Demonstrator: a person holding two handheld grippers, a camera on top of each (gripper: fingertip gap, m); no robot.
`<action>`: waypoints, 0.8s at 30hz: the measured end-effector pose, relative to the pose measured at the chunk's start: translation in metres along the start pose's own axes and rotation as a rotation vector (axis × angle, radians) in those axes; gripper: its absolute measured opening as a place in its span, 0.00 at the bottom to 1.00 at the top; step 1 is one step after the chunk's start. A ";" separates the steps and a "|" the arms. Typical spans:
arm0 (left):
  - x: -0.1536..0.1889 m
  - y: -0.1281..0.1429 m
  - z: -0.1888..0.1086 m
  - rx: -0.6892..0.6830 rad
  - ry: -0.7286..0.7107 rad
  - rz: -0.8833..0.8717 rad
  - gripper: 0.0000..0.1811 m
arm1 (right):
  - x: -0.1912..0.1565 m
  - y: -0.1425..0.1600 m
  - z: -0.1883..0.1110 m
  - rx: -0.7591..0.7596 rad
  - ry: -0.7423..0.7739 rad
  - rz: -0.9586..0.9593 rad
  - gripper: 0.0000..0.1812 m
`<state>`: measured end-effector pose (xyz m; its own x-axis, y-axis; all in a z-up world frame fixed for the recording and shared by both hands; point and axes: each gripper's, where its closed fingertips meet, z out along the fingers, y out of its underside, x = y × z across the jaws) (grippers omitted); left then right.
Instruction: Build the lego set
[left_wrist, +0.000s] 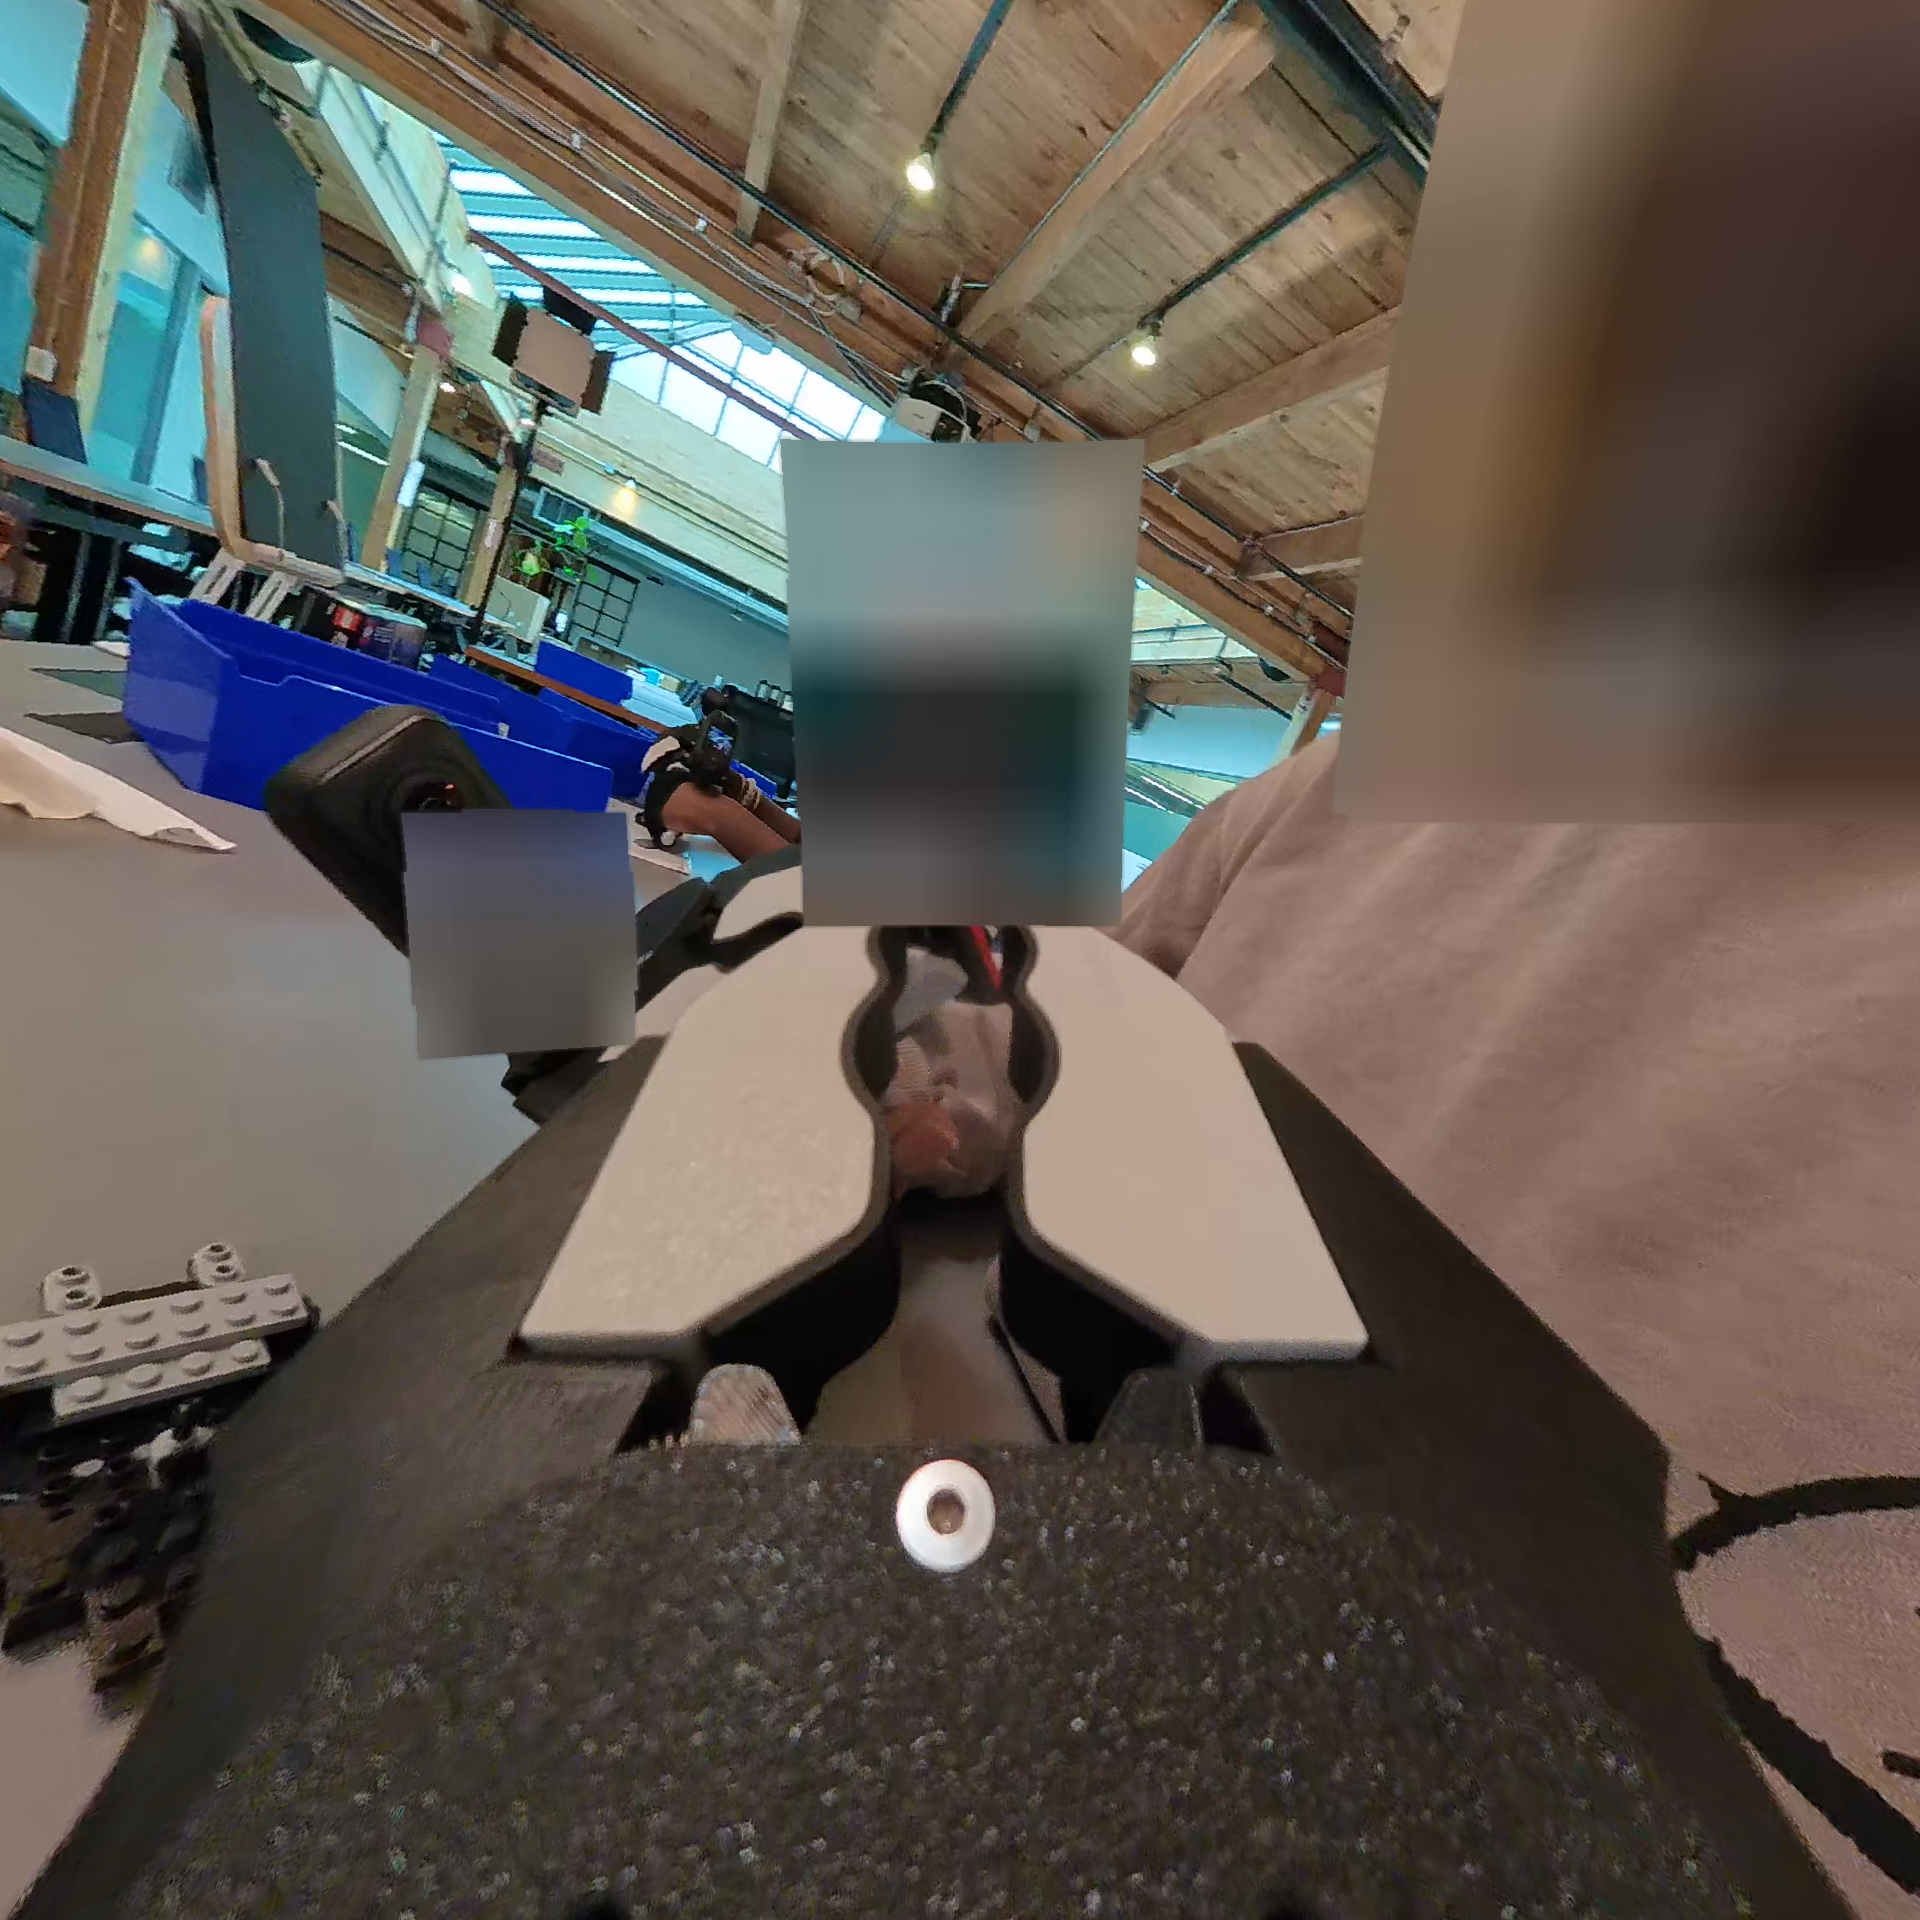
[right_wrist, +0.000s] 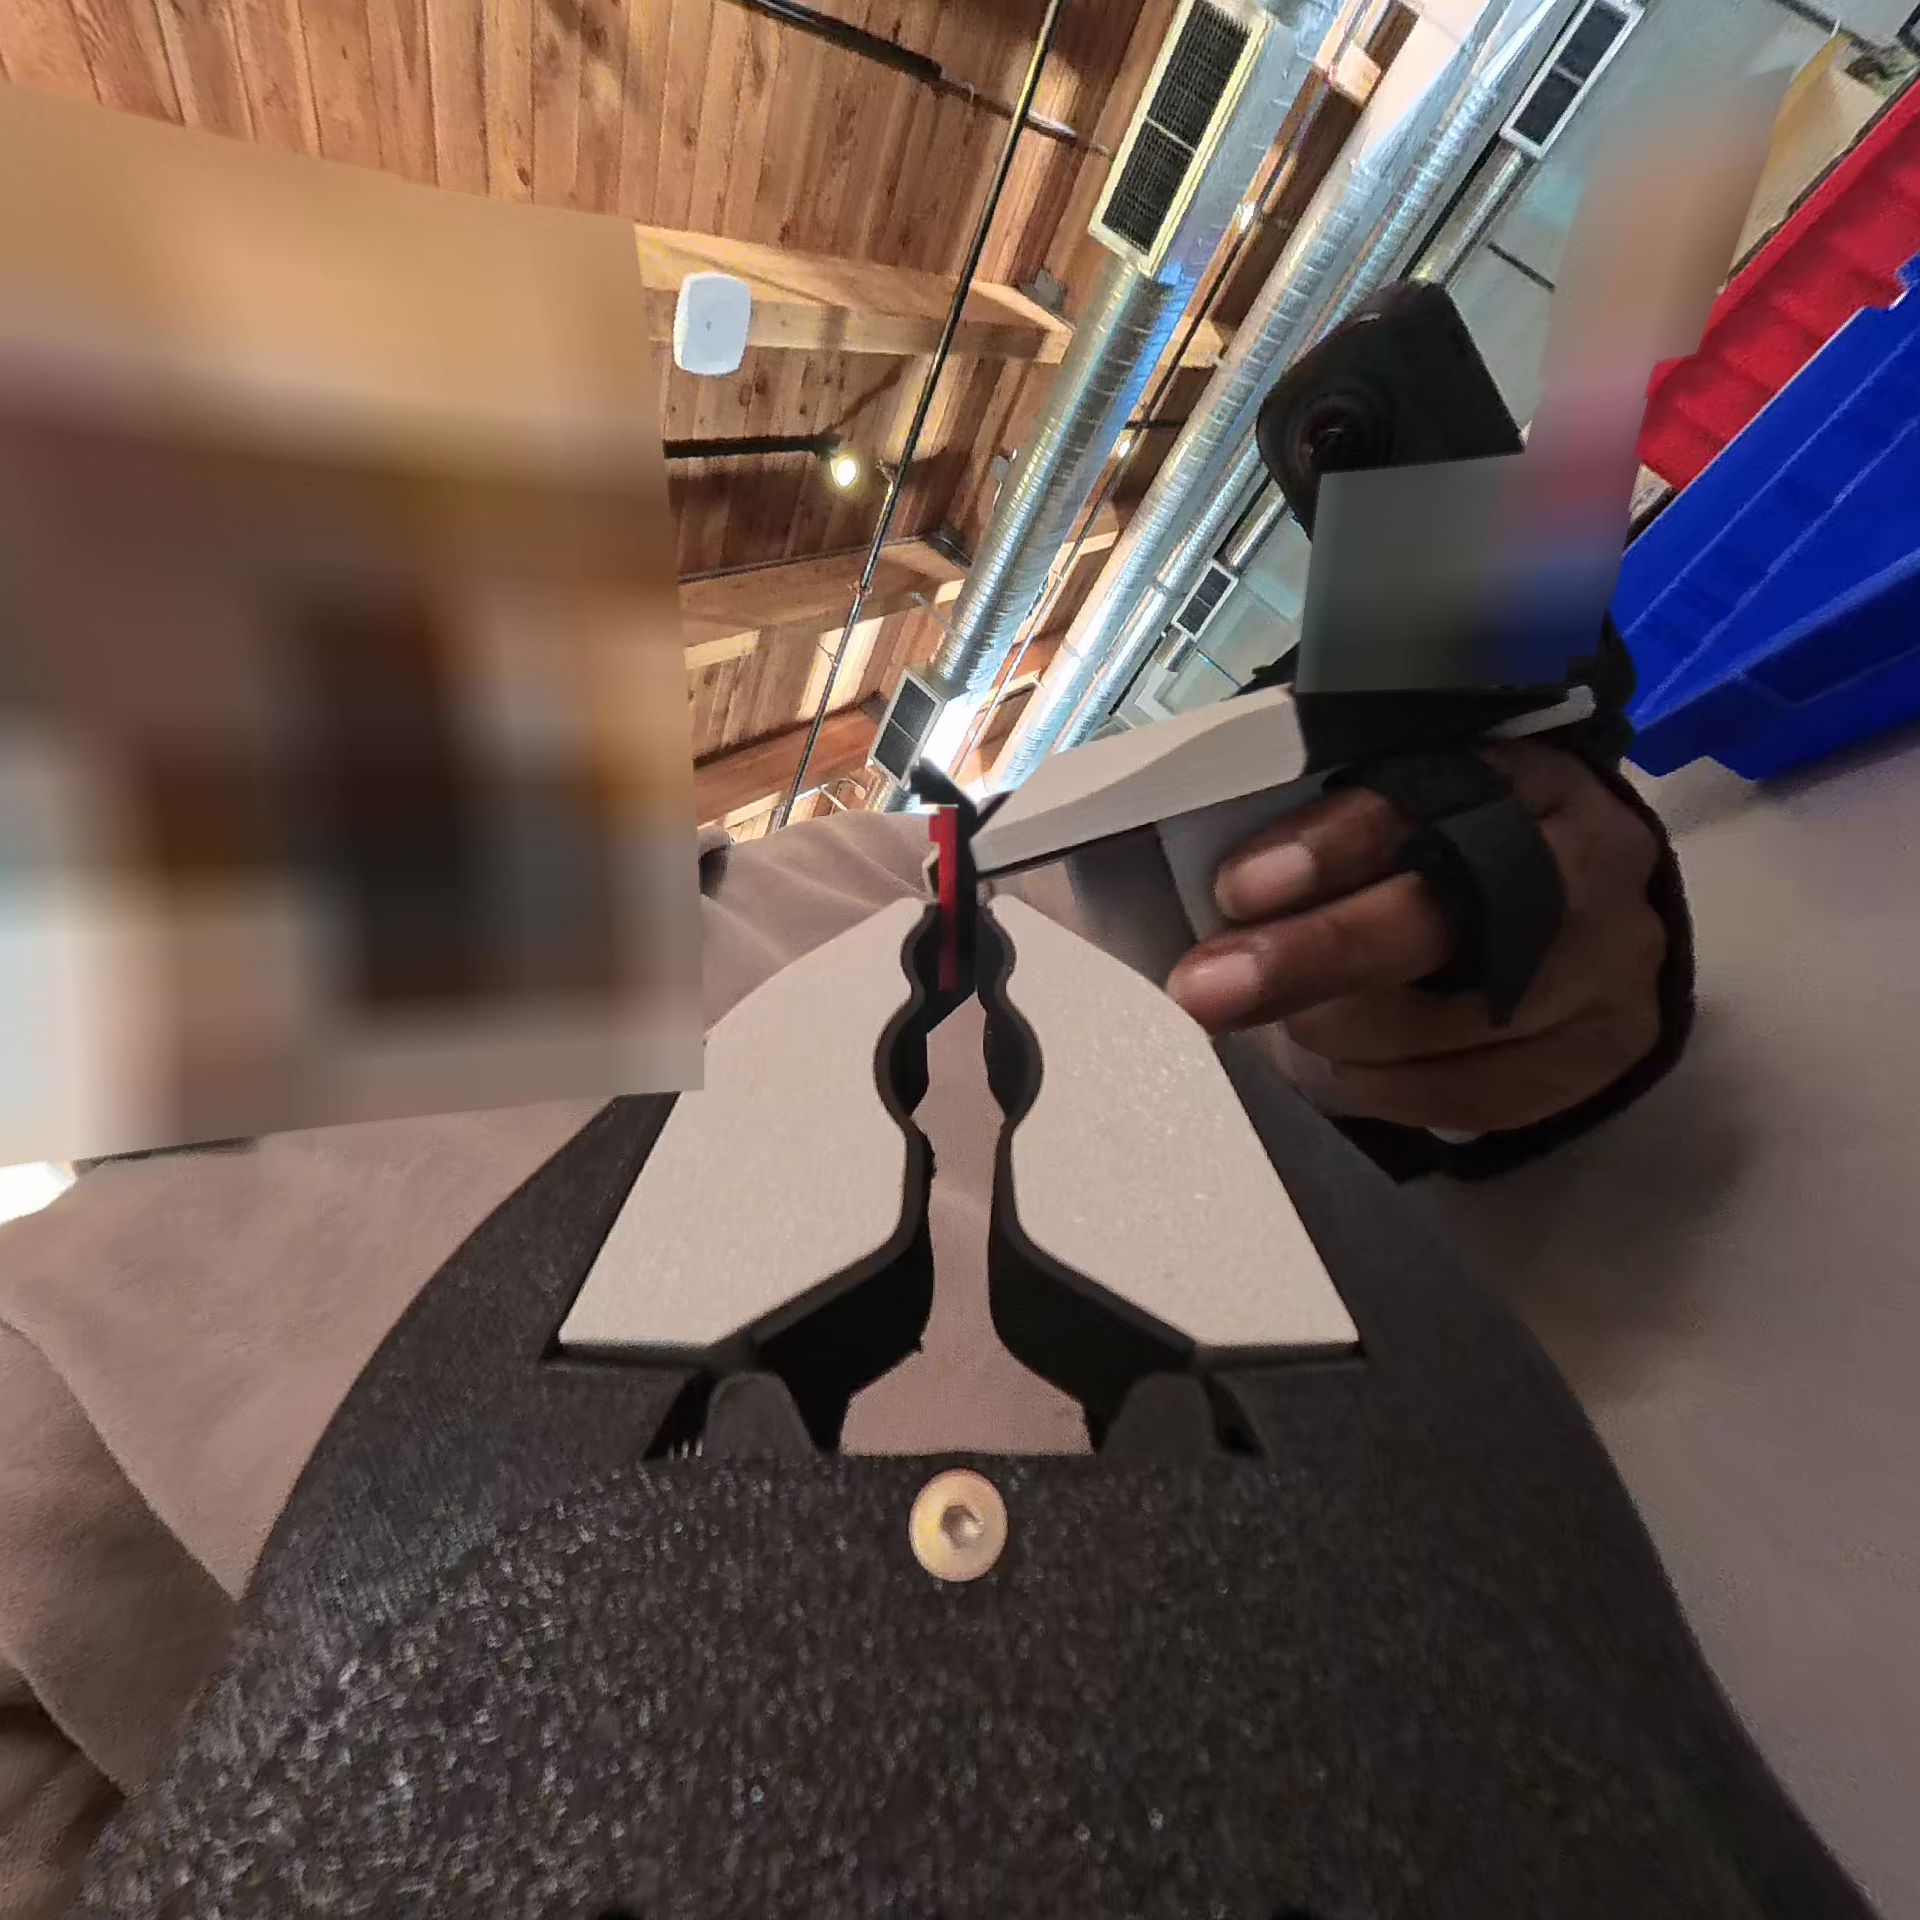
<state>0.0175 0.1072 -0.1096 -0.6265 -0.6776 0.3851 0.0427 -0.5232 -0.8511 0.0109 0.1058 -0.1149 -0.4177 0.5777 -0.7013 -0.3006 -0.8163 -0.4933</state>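
Observation:
My right gripper (right_wrist: 951, 914) is shut on a thin red and black lego piece (right_wrist: 945, 883), held up in the air in front of a person's beige shirt. My left gripper (right_wrist: 977, 842), held by a hand, comes in from the right and its tips meet the black top of the same piece. In the left wrist view the left gripper (left_wrist: 951, 935) has its jaws narrowly apart, with the red and black piece (left_wrist: 985, 951) between them; a blurred patch hides the tips. A partly built grey and black lego model (left_wrist: 145, 1340) lies on the table at the lower left.
The grey table (left_wrist: 208, 1039) carries blue bins (left_wrist: 312, 707) at the back left and crumpled white paper (left_wrist: 94, 790). In the right wrist view a blue bin (right_wrist: 1787, 582) and a red bin (right_wrist: 1818, 301) stand at the right. The person's torso (left_wrist: 1558, 1091) is close ahead. My left and right fingertips are right by each other.

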 end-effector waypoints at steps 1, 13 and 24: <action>0.001 0.001 0.000 -0.005 0.005 0.007 0.07 | -0.001 0.001 0.001 0.000 -0.009 0.001 0.03; 0.007 0.003 0.002 0.005 0.079 -0.002 0.06 | -0.004 0.006 0.004 -0.028 -0.093 0.097 0.03; 0.025 0.007 0.008 -0.010 0.151 0.007 0.05 | -0.009 0.018 0.012 -0.079 -0.111 0.042 0.03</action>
<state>0.0084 0.0820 -0.1029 -0.7361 -0.5954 0.3218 0.0401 -0.5130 -0.8575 -0.0012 0.0859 -0.1107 -0.5220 0.5364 -0.6632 -0.2141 -0.8350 -0.5069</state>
